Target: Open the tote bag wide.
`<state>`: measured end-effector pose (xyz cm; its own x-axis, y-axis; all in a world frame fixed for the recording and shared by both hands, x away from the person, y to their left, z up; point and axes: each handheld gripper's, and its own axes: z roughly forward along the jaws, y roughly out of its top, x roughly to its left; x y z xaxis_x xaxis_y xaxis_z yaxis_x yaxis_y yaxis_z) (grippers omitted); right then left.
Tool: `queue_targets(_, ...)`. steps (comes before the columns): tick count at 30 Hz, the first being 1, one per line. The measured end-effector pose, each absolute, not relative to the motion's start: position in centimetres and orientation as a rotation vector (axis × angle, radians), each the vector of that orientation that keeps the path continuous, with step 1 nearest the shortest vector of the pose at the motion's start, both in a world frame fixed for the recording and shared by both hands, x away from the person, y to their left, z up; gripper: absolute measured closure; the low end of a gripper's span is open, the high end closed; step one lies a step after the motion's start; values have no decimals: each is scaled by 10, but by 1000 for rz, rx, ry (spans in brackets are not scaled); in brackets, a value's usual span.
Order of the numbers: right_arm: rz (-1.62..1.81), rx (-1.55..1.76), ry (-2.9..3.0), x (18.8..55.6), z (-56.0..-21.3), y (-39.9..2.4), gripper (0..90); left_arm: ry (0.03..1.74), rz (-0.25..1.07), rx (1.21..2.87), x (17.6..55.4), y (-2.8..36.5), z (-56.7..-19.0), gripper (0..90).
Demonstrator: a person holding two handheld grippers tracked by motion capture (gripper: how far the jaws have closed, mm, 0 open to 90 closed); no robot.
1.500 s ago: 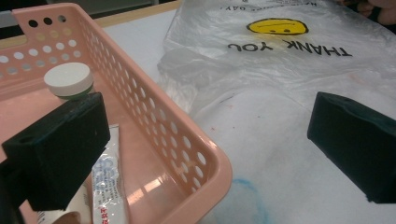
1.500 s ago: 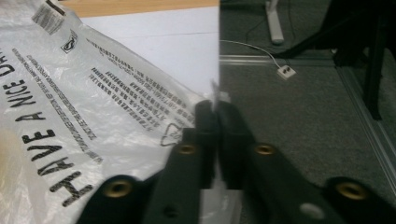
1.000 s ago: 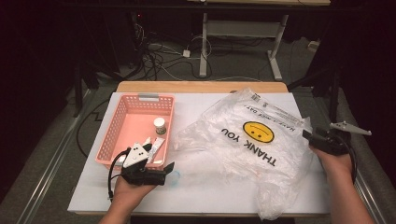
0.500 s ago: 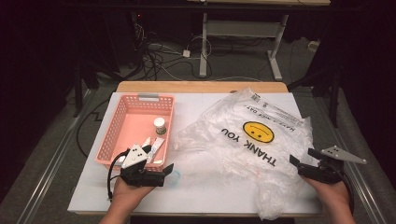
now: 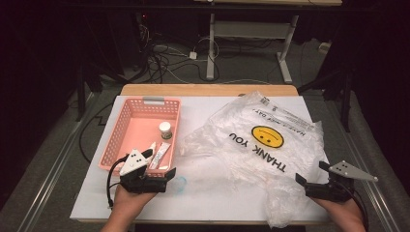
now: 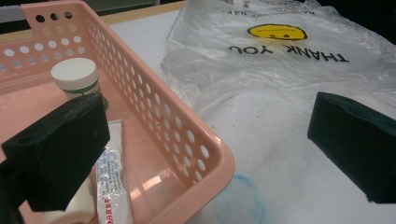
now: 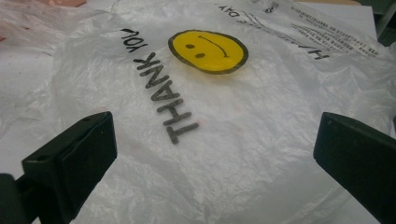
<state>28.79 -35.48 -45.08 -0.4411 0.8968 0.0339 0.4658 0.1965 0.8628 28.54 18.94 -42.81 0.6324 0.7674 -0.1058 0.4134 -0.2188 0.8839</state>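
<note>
Crinkled translucent plastic bag point(image 5: 256, 145), perforated pink plastic basket point(image 5: 126, 126), blocky black fingers point(image 7: 70, 163)

Table point(image 5: 208, 104): basket point(image 5: 126, 126), plastic bag point(image 5: 270, 150).

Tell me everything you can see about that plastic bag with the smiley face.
The plastic bag is thin, crinkled and see-through white, lying flat and spread over the right half of the white table. It bears a yellow smiley face, black "THANK YOU" lettering and a block of small print near its far edge. Its left edge lies beside the pink basket. The right gripper sits at its near right corner, jaws wide open over the film, gripping nothing.
</note>
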Motion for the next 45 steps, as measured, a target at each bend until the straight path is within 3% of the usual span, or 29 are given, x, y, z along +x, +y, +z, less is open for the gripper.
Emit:
queue_targets(15,1238,1146,2110,289,-447,-307,5,928,432,1859,286,185,-429,0)
queue_targets(25,1263,1061,2207,314,-434,-267,92,927,435,1861,286,183,-429,0)
queue_targets(31,1276,1015,2249,333,-428,-244,208,927,430,1863,286,183,-430,0)
queue_targets(36,1290,946,2293,341,-426,-231,389,929,431,1863,286,183,-431,0)
queue_targets(39,1229,897,2381,335,-445,-224,512,928,431,1870,285,182,-431,0)
queue_targets(45,1152,882,2482,332,-461,-221,595,920,431,1877,284,179,-431,0)
